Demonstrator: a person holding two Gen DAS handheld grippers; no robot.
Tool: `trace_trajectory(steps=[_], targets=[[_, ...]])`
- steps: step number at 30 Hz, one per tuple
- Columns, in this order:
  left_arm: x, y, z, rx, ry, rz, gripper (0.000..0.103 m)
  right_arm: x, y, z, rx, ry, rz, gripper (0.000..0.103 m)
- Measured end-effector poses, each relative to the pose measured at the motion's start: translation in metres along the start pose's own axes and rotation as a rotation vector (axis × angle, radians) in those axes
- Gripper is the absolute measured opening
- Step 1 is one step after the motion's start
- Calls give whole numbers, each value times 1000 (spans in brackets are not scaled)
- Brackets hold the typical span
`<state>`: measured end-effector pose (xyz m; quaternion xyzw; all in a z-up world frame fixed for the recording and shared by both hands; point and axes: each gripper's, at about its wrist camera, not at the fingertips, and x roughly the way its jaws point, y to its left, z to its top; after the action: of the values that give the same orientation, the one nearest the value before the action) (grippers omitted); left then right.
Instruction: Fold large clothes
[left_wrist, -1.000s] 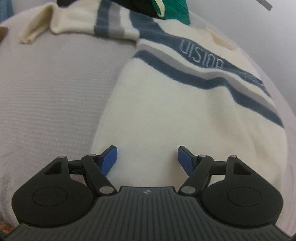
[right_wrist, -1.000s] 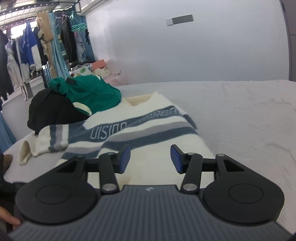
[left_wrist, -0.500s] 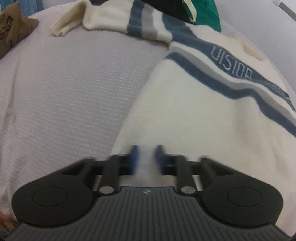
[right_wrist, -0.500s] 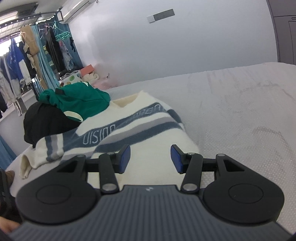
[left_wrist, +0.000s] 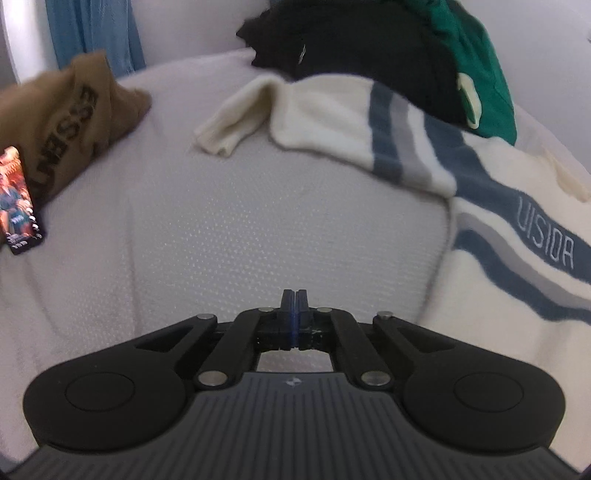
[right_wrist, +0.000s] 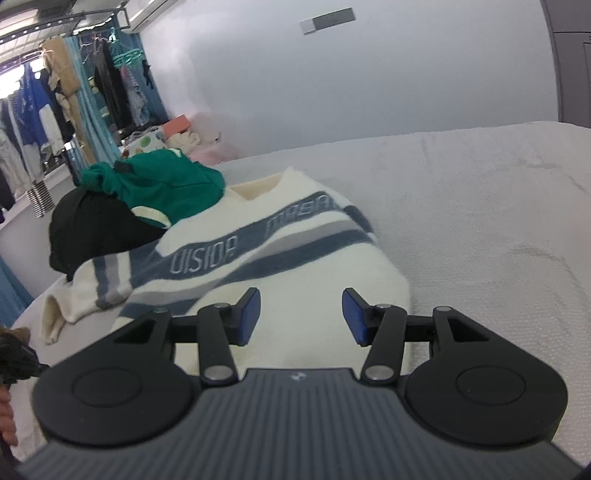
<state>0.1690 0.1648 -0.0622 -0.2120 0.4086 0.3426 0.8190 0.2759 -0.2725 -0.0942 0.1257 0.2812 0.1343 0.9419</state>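
A cream sweater (left_wrist: 498, 295) with blue and grey stripes lies spread on the bed, its sleeve (left_wrist: 332, 122) stretched out to the left. My left gripper (left_wrist: 294, 302) is shut, pads pressed together with no cloth showing between them. It hovers over bare sheet just left of the sweater's side edge. In the right wrist view the same sweater (right_wrist: 314, 266) lies below my right gripper (right_wrist: 301, 314), which stands open over the lower body with nothing between its blue pads (right_wrist: 251, 314).
The grey-white bed sheet (left_wrist: 258, 221) surrounds the sweater. A black garment (left_wrist: 369, 48) and a green one (left_wrist: 480, 55) are piled on its far shoulder. A brown garment (left_wrist: 62, 136) with a printed tag (left_wrist: 18, 199) lies left. Hanging clothes (right_wrist: 55, 110) line the far left.
My left gripper went from open over the sweater's hem to shut and swung left off the cloth, over bare sheet. The right gripper stayed open, hardly moving.
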Motion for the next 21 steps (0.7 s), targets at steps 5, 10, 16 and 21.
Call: trace_trajectory(steps=[5,10,16,21], targets=[[20,-2,-10,8,85,-184,0,3,13,1,-38,1,-3,52],[36,-7,-24,-56,218,-412,24,13,13,-3,-51,39,-36,52],[44,-11,-37,-61,289,-453,54,25,9,-4,-5,79,-31,52],[52,-16,-55,-69,415,-522,54,36,9,-9,-17,114,-32,52]])
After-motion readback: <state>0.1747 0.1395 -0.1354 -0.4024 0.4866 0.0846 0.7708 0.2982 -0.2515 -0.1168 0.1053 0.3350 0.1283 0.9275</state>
